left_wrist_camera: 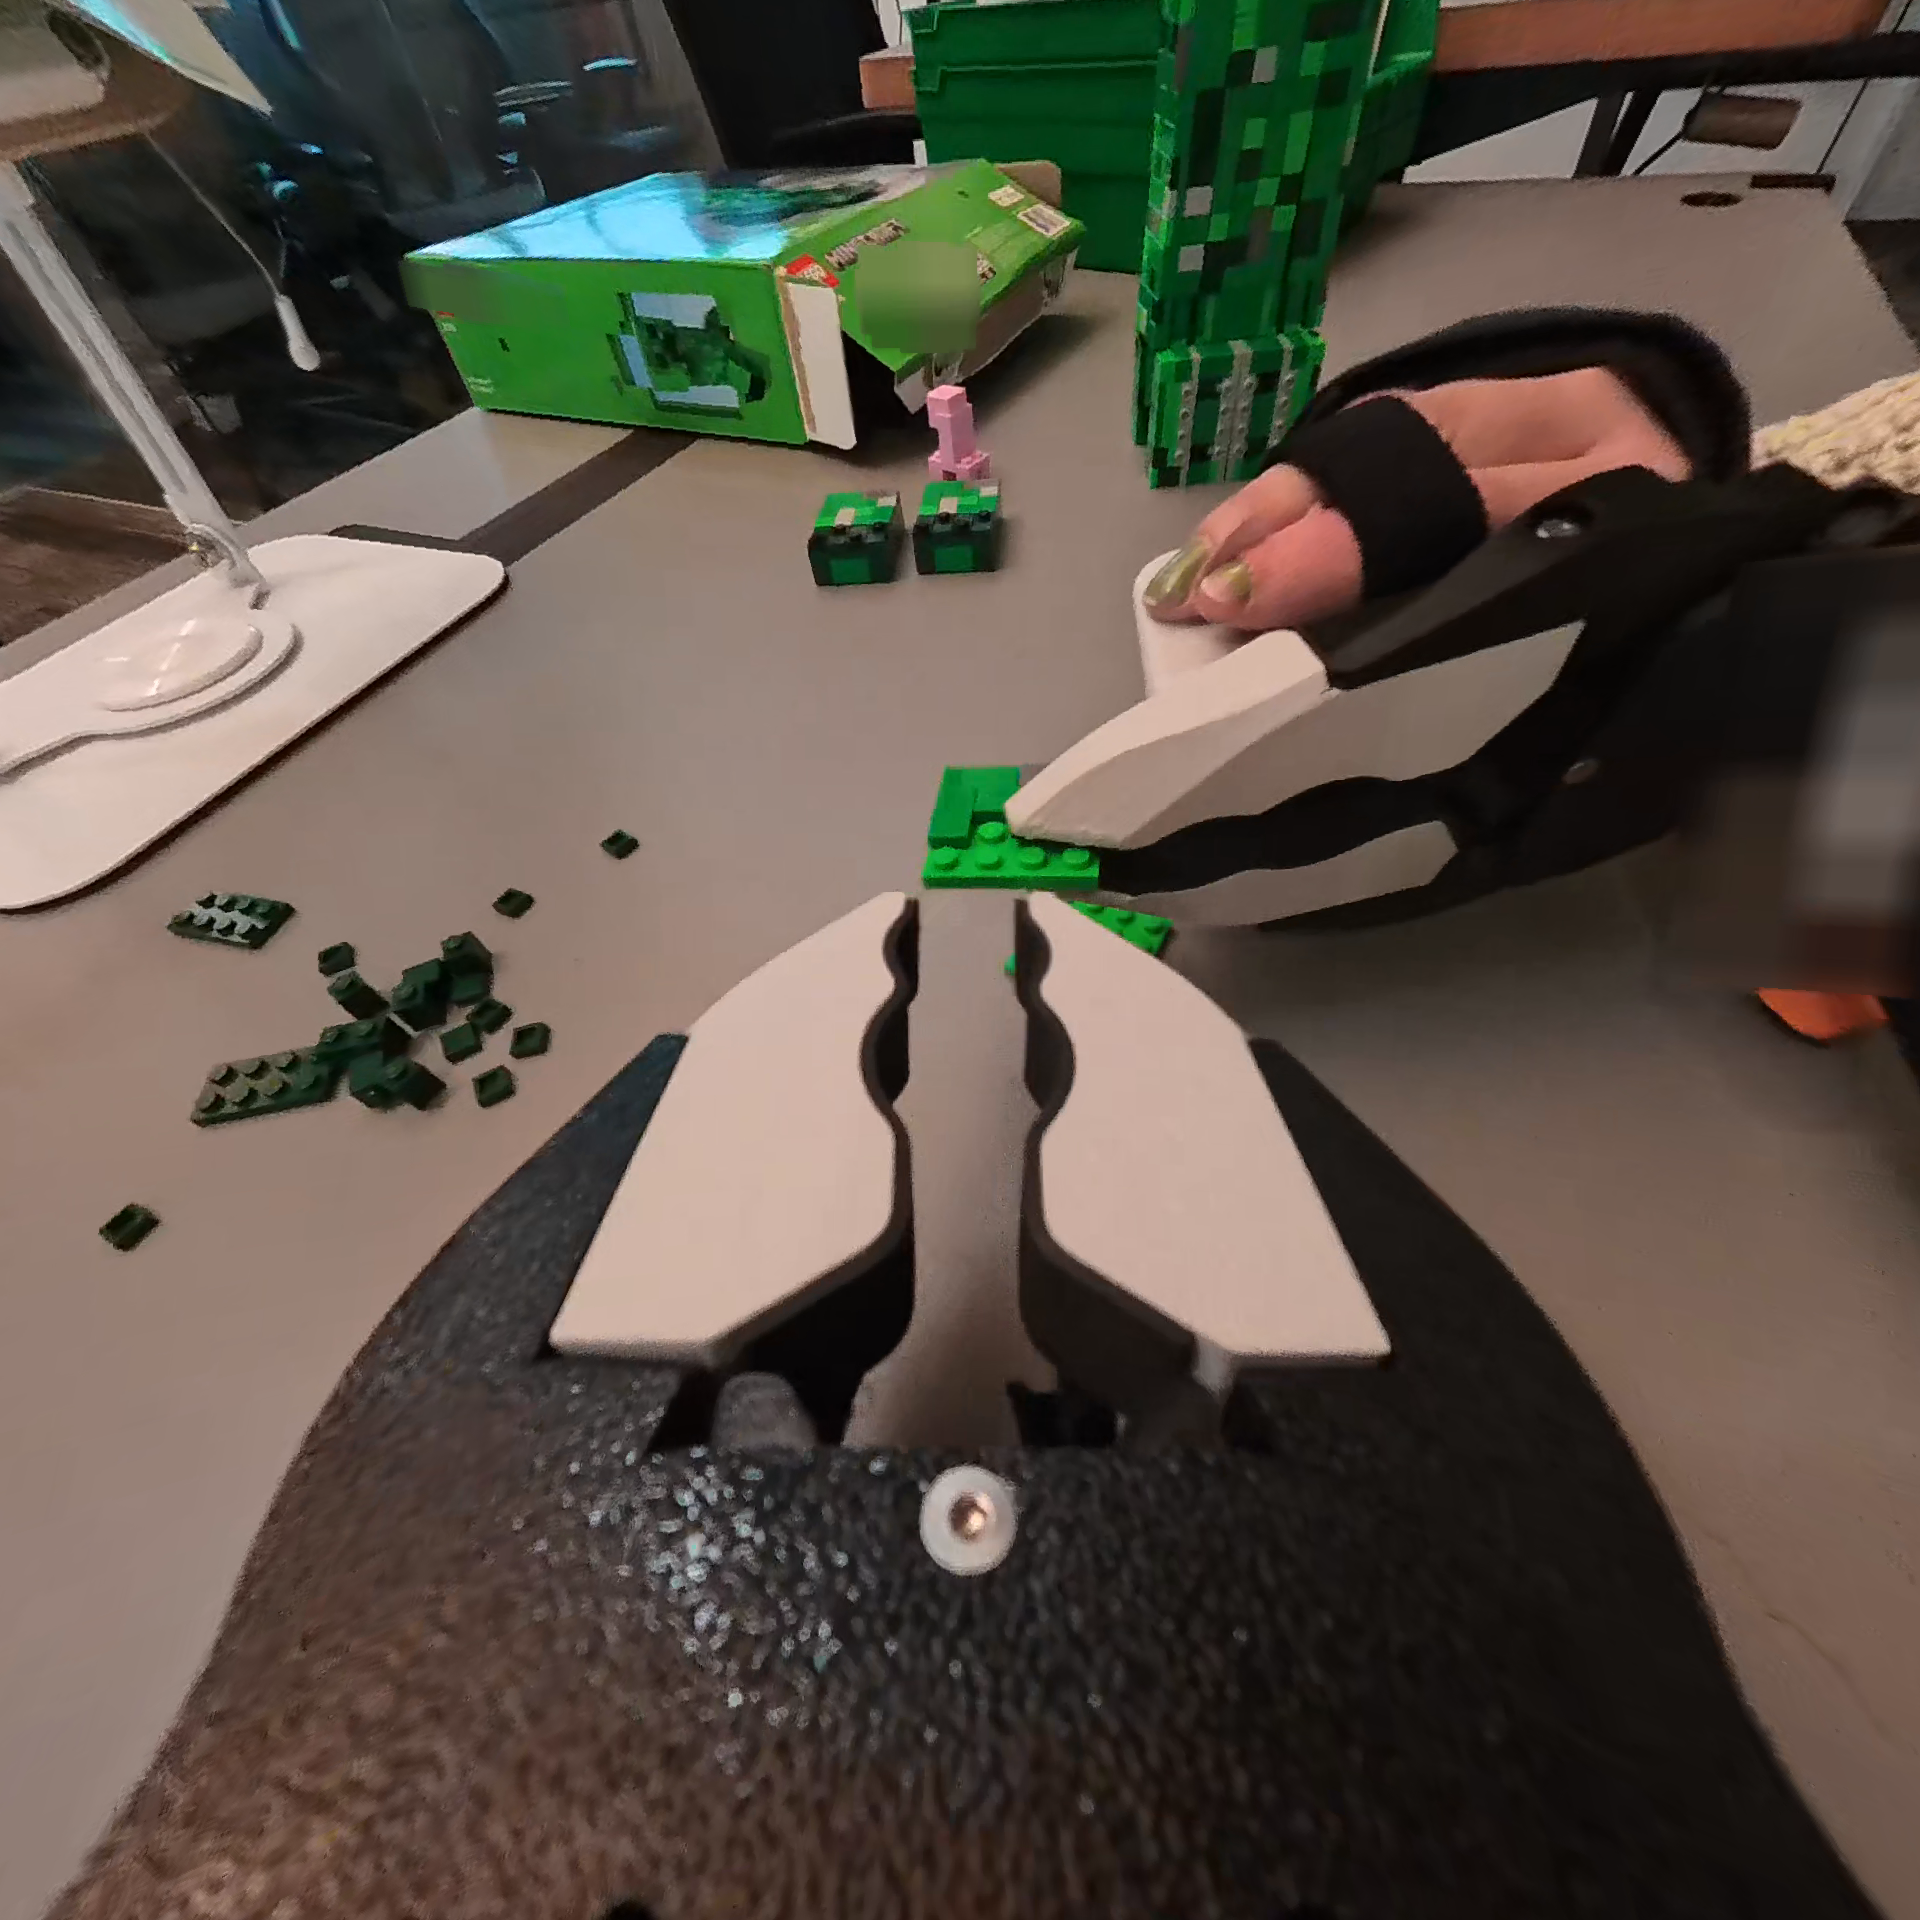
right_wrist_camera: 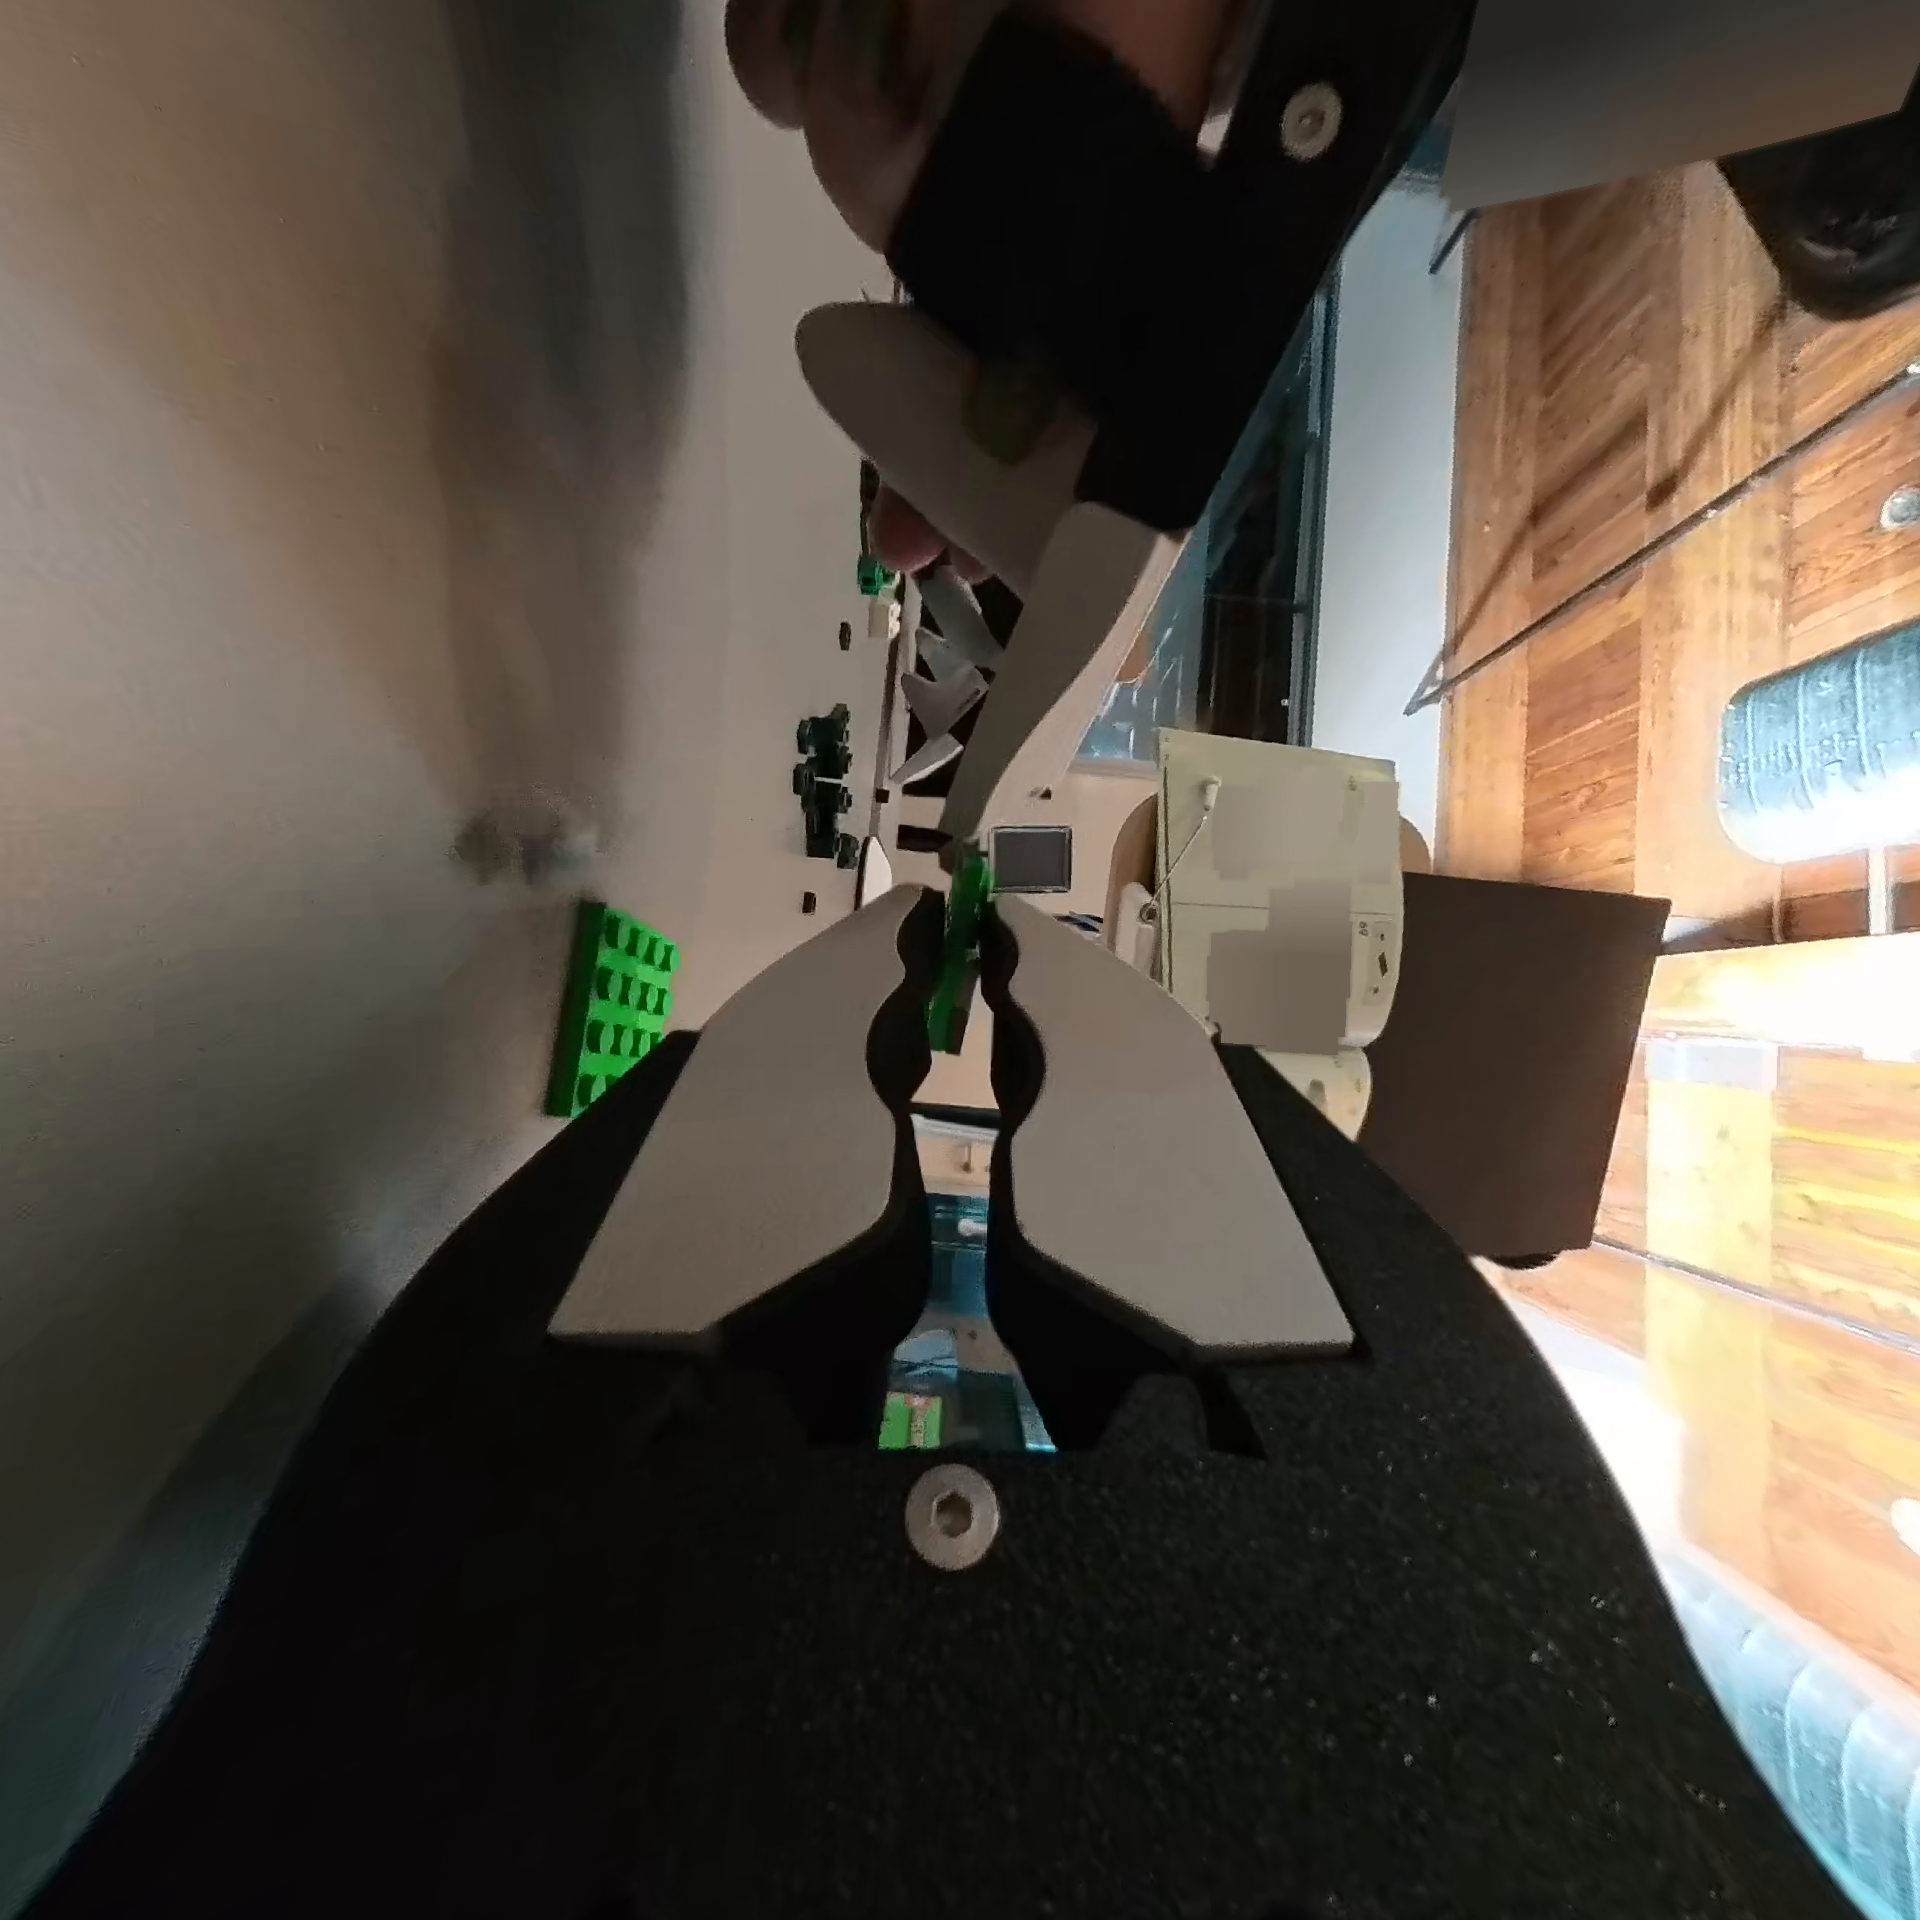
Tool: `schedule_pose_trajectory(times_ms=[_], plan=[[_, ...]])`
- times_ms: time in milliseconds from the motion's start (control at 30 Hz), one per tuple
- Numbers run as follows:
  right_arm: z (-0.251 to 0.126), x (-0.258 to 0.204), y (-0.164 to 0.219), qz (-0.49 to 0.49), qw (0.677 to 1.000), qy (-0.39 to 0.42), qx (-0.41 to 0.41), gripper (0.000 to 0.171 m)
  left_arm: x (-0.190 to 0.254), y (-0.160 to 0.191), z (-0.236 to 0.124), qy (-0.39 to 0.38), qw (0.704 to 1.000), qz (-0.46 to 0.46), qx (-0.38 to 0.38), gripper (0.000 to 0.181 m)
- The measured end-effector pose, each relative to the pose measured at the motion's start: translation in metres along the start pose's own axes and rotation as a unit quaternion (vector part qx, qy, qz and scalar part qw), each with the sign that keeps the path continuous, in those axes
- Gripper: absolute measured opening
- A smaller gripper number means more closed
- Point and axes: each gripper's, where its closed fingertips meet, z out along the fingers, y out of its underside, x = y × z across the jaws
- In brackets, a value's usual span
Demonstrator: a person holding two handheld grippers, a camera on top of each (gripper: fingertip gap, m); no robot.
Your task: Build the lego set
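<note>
My right gripper (right_wrist_camera: 961, 914) is shut on a bright green studded plate (right_wrist_camera: 956, 966), seen edge-on between its fingers. In the left wrist view the right gripper (left_wrist_camera: 1060, 847) comes in from the right and holds that plate (left_wrist_camera: 997, 862) flat just above the table; darker green pieces (left_wrist_camera: 971, 800) sit on its far half. My left gripper (left_wrist_camera: 966, 909) is slightly open and empty, its tips just short of the plate's near edge. A second bright green plate (left_wrist_camera: 1127, 925) lies on the table under the held one and also shows in the right wrist view (right_wrist_camera: 613, 1008).
A pile of dark green pieces (left_wrist_camera: 384, 1029) lies at the left. Two small green cube builds (left_wrist_camera: 904, 535), a pink figure (left_wrist_camera: 951, 431), the open green box (left_wrist_camera: 665, 312) and a tall green pixel tower (left_wrist_camera: 1236, 260) stand behind. A white lamp base (left_wrist_camera: 208, 665) is far left. My two grippers' fingertips are within a few centimetres of each other.
</note>
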Motion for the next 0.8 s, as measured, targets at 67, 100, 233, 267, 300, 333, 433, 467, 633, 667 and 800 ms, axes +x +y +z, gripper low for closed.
schedule_pose_trajectory(times_ms=[67, 100, 233, 267, 300, 333, 433, 467, 633, 667, 800], plan=[[0.001, -0.001, 0.003, 0.004, 1.0, -0.004, -0.006, 0.006, -0.002, -0.001, -0.001, 0.002, 1.0, -0.013, 0.005, 0.018], [0.001, -0.002, 0.004, 0.004, 1.0, -0.008, -0.007, 0.006, -0.003, -0.002, -0.002, 0.002, 1.0, -0.018, 0.008, 0.018], [0.002, -0.011, 0.009, 0.007, 0.999, -0.036, -0.009, 0.006, -0.004, -0.002, -0.002, -0.001, 1.0, -0.022, 0.009, 0.021], [0.001, -0.01, 0.008, 0.009, 0.999, -0.035, -0.006, 0.006, -0.003, -0.002, -0.001, 0.001, 1.0, -0.02, 0.008, 0.024], [0.0, -0.006, 0.007, 0.013, 1.0, -0.025, -0.001, 0.006, -0.002, -0.001, -0.001, 0.008, 1.0, -0.018, 0.006, 0.03], [-0.001, 0.0, 0.005, 0.016, 1.0, -0.012, 0.007, 0.006, 0.0, -0.001, -0.001, 0.015, 1.0, -0.02, 0.004, 0.035], [-0.005, 0.01, -0.004, 0.009, 0.999, 0.015, 0.035, 0.006, 0.009, -0.002, 0.001, 0.05, 0.998, -0.041, 0.005, 0.051], [-0.006, 0.01, -0.007, -0.001, 0.999, 0.021, 0.044, 0.006, 0.012, -0.004, 0.0, 0.066, 0.996, -0.052, 0.011, 0.054], [-0.009, 0.014, -0.014, -0.014, 0.997, 0.039, 0.059, 0.006, 0.02, -0.01, -0.002, 0.096, 0.993, -0.065, 0.03, 0.043], [-0.009, 0.014, -0.014, -0.013, 0.997, 0.039, 0.059, 0.006, 0.022, -0.01, -0.002, 0.098, 0.993, -0.058, 0.029, 0.039], [-0.008, 0.013, -0.014, -0.012, 0.998, 0.037, 0.057, 0.006, 0.022, -0.01, -0.003, 0.088, 0.995, -0.043, 0.032, 0.035]])
